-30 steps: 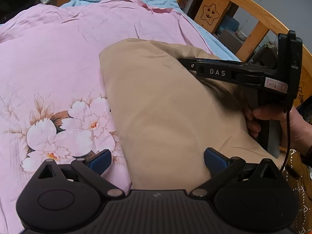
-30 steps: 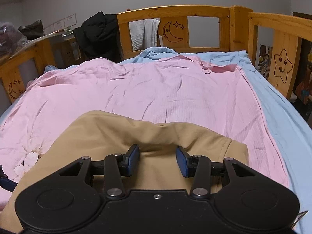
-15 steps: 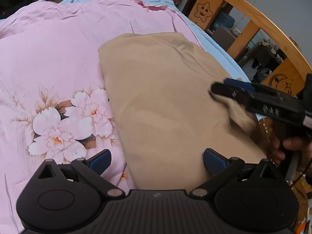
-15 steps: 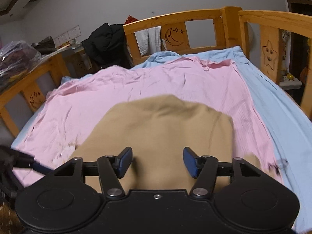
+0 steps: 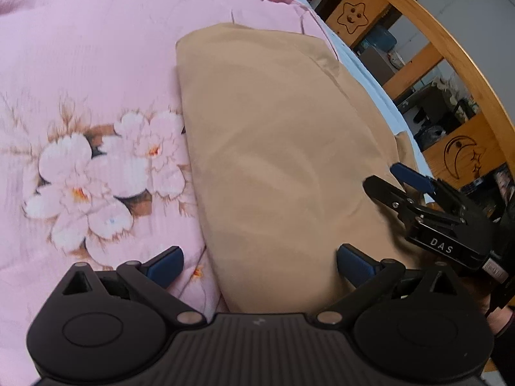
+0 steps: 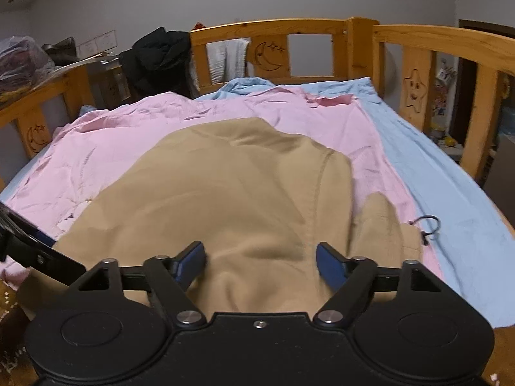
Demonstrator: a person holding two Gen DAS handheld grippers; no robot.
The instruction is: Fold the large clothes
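A tan garment (image 5: 276, 148) (image 6: 225, 199) lies folded lengthwise on the pink flowered sheet (image 5: 87, 103). A loose tan flap (image 6: 383, 222) sticks out at its right side. My left gripper (image 5: 259, 262) hovers open over the garment's near left edge, nothing between its blue pads. My right gripper (image 6: 260, 260) is above the garment's near end with its jaws opening; cloth lies below the gap and the pads are not pressing on it. That right gripper (image 5: 391, 178) also shows in the left wrist view at the garment's right edge, held by a hand (image 5: 500, 320).
A wooden bed rail (image 6: 270, 29) with moon and star carvings runs around the mattress. A light blue sheet (image 6: 444, 193) lies bare along the right side, with a small black loop (image 6: 428, 223) on it. Dark clothes (image 6: 157, 58) hang over the far rail.
The right gripper let go of the tan fold, opened wider and drew back toward the near right edge. The fold now lies flat on the garment. The left gripper barely moved.
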